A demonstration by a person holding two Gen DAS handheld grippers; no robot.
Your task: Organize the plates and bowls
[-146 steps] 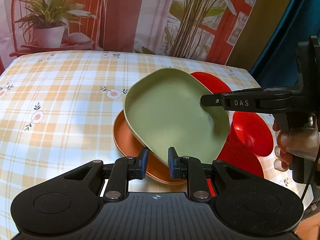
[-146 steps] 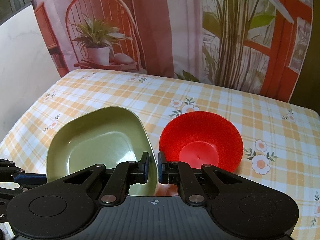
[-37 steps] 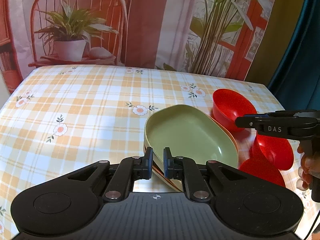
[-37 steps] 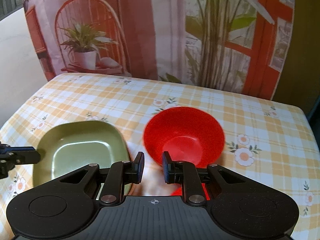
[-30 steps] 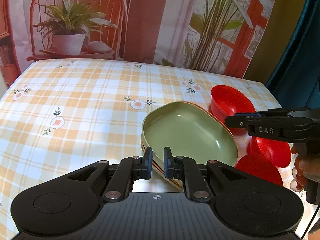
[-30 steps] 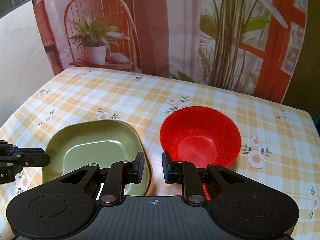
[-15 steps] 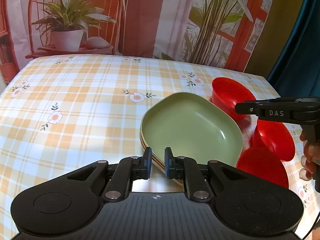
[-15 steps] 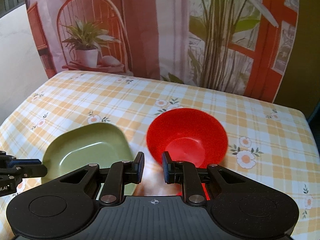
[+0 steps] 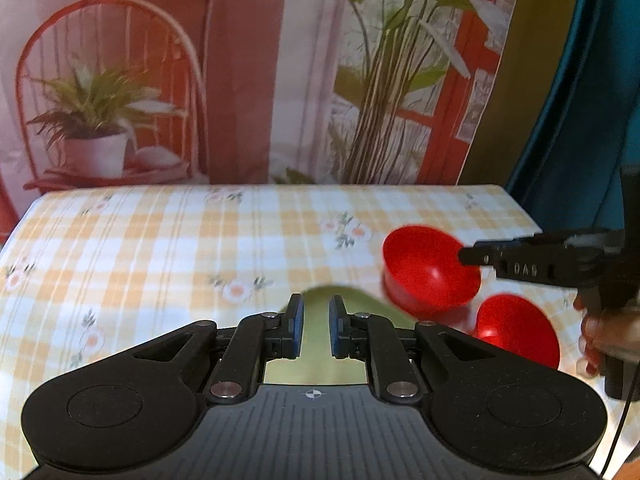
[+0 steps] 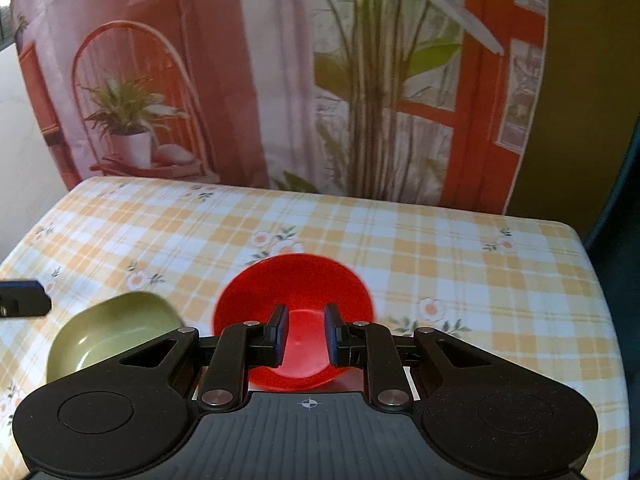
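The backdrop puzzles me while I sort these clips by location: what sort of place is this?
Probably a staged home dining setup, not a real room. A printed backdrop of a chair and plants hangs behind a table under a floral checked tablecloth, with a red bowl and a green plate on it.

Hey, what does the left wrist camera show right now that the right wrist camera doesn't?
Only the left wrist view shows a second red bowl nearer the camera, the right gripper from the side reaching over the far red bowl, and the hand holding it. Only the right wrist view shows the green plate's hollow and the right gripper's open jaws. Both show the far red bowl, the green plate, the checked tablecloth and the plant backdrop.
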